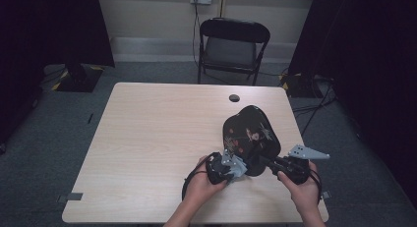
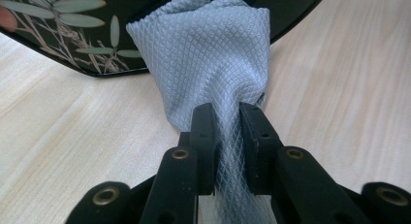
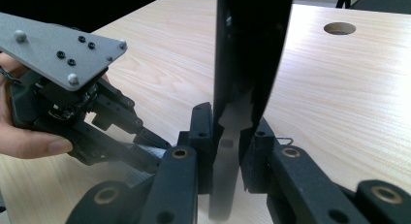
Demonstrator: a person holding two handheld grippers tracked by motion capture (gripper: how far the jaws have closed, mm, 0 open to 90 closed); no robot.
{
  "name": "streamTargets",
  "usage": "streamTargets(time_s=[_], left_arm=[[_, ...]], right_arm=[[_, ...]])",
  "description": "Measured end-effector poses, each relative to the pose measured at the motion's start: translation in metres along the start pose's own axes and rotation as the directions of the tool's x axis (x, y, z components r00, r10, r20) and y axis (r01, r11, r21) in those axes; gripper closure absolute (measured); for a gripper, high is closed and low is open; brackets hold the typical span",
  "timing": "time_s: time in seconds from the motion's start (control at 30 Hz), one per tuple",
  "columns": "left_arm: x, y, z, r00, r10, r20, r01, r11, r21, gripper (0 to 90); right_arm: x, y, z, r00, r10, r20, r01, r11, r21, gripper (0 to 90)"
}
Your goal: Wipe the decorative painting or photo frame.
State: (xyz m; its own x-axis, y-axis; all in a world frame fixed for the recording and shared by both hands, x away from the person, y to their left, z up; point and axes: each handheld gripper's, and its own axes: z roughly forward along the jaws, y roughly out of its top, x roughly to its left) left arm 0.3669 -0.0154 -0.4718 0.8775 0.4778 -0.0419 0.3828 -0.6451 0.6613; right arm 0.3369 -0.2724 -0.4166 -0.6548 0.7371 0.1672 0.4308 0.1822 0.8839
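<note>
The left gripper (image 2: 228, 120) is closed tight on a grey cloth (image 2: 208, 59) that touches the black tray (image 1: 251, 136). The right gripper (image 3: 232, 136) pinches the tray's edge and holds it tilted above the table (image 1: 157, 138). Behind stands a chair (image 1: 233, 42).

I see the glossy black painted tray (image 1: 252, 136) tilted between both grippers, near the pale wooden table's (image 1: 147, 138) right edge.

- A lab-like recording room: black curtains (image 1: 54, 25) hang at both sides.
- A lone wooden table (image 1: 147, 138) stands on grey carpet.
- A folding chair (image 1: 233, 47) beyond its far edge; cables (image 1: 314, 106) trail across the floor.
</note>
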Motion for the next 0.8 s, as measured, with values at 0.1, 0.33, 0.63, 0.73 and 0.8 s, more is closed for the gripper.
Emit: streamTargets(time_s=[0.1, 0.33, 0.63, 0.73, 0.8], left_arm=[[0.001, 0.004, -0.008, 1.0, 0.001, -0.005, -0.001, 0.9997, -0.024, 77.3], [0.004, 0.026, -0.043, 0.9995, 0.017, -0.025, -0.02, 0.9919, -0.125, 77.2], [0.002, 0.074, -0.092, 0.9963, 0.046, -0.073, -0.064, 0.9608, -0.27, 77.2], [-0.001, 0.089, -0.101, 0.992, 0.078, -0.1, -0.103, 0.953, -0.285, 77.1], [-0.002, 0.097, -0.104, 0.991, 0.079, -0.108, -0.108, 0.9496, -0.295, 77.0]], right_arm=[[0.0, 0.0, 0.0, 1.0, 0.0, 0.002, 0.0, 1.0, 0.0, 78.6], [0.0, 0.0, 0.0, 1.0, -0.002, 0.005, 0.002, 1.0, 0.001, 78.7], [0.001, 0.0, 0.0, 1.0, 0.002, 0.005, -0.002, 1.0, 0.001, 78.7], [0.001, 0.0, 0.0, 1.0, 0.002, 0.004, -0.002, 1.0, -0.001, 78.7], [0.001, 0.0, 0.0, 1.0, 0.001, 0.005, -0.001, 1.0, 0.0, 78.7]])
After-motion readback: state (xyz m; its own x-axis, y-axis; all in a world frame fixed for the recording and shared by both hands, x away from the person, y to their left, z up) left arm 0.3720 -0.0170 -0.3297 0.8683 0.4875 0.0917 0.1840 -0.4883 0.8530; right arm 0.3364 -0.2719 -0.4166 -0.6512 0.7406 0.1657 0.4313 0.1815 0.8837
